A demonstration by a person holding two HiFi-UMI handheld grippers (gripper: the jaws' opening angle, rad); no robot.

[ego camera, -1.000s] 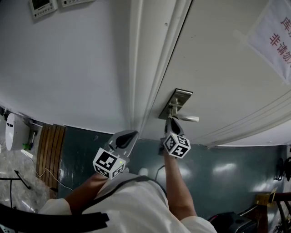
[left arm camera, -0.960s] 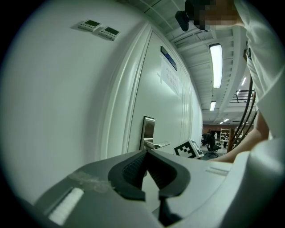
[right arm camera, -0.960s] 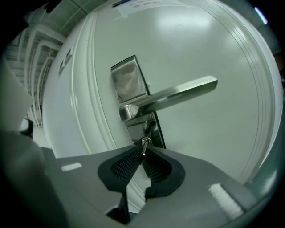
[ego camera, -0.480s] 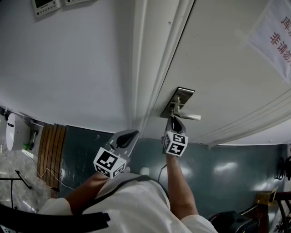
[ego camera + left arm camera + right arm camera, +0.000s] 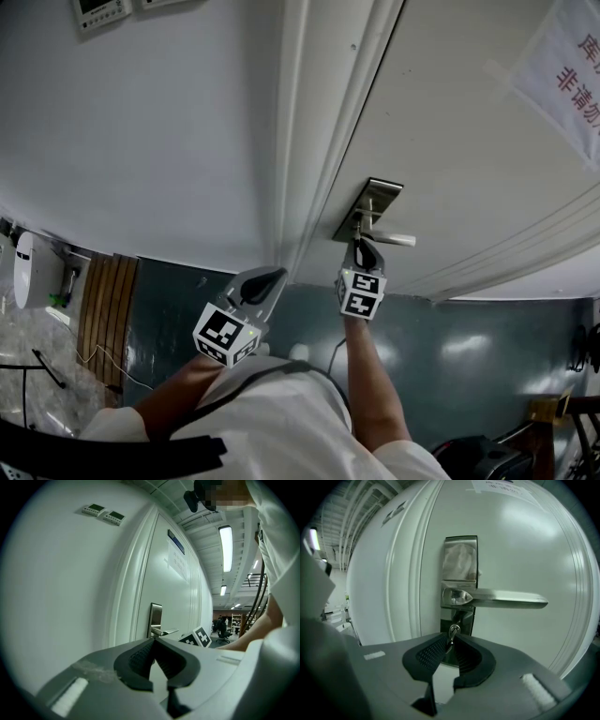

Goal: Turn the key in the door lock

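since the earlier frame the left gripper (image 5: 267, 278) keeps its place beside the door frame (image 5: 302, 141), jaws together and empty. the right gripper (image 5: 360, 246) has rolled about its own axis. its jaws are opening with the key (image 5: 453, 631) between the pads. the key sits straight ahead in the lock (image 5: 458, 617), under the lever handle (image 5: 506, 598), its shank in line with the gripper.

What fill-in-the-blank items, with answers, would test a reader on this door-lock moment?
1. The right gripper, whose jaws are opening just now, has the ____ between its jaw tips.
2. On the lock plate, the lever handle sits ____ the keyhole.
3. The left gripper, jaws together and away from the lock, holds ____.

Missing words: key; above; nothing.
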